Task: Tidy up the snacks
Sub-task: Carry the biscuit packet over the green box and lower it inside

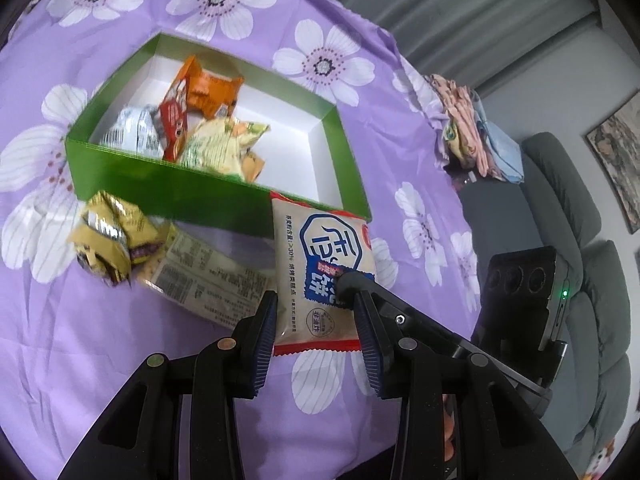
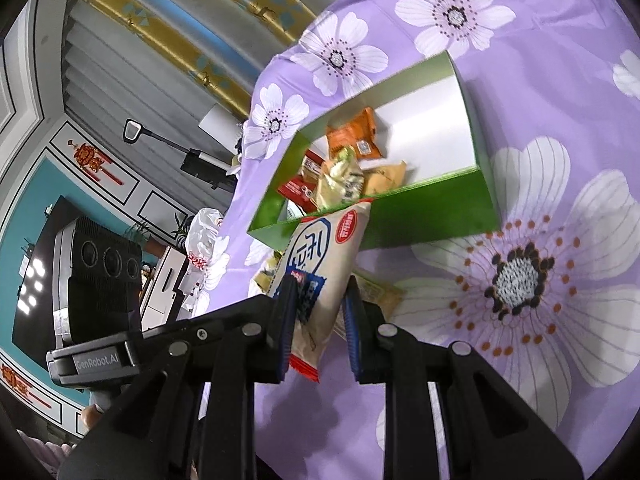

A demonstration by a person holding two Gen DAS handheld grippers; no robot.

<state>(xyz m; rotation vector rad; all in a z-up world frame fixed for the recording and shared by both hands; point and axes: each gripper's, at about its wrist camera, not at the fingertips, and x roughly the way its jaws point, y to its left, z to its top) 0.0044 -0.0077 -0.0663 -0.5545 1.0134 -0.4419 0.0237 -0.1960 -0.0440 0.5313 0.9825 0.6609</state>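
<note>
Currently the task's thing, a beige foil cracker packet with a blue emblem and red serrated ends (image 1: 326,276), hangs above the purple flower-printed cloth (image 1: 80,360) that covers the worktop, just in front of the near wall of the green cardboard box with a white inside (image 1: 200,196). The left tool (image 1: 316,316) is clamped on the packet's lower half, one ribbed blue pad on each long edge. The right tool (image 2: 318,300) is clamped on the same packet (image 2: 320,264), its pads pinching the side near the blue printed patch; from the left wrist camera one of its black fingers (image 1: 352,284) reaches across the packet's face.

Inside the box lie several wrapped snacks heaped toward one end: an orange pouch (image 1: 212,88), a red-brown pouch (image 1: 174,120), a silver packet (image 1: 132,130) and a pale yellow-green packet (image 1: 220,140). The rest of the box's white floor is bare.

On the cloth beside the box, left of the held packet, sit a crumpled gold-and-brown wrapper (image 1: 108,240) and a flat cream packet with fine black print (image 1: 208,280), the two touching. Farther off, at the cloth's far edge, lies a pile of folded patterned fabric (image 1: 472,128), and beyond it stands a grey padded sofa (image 1: 592,280).
</note>
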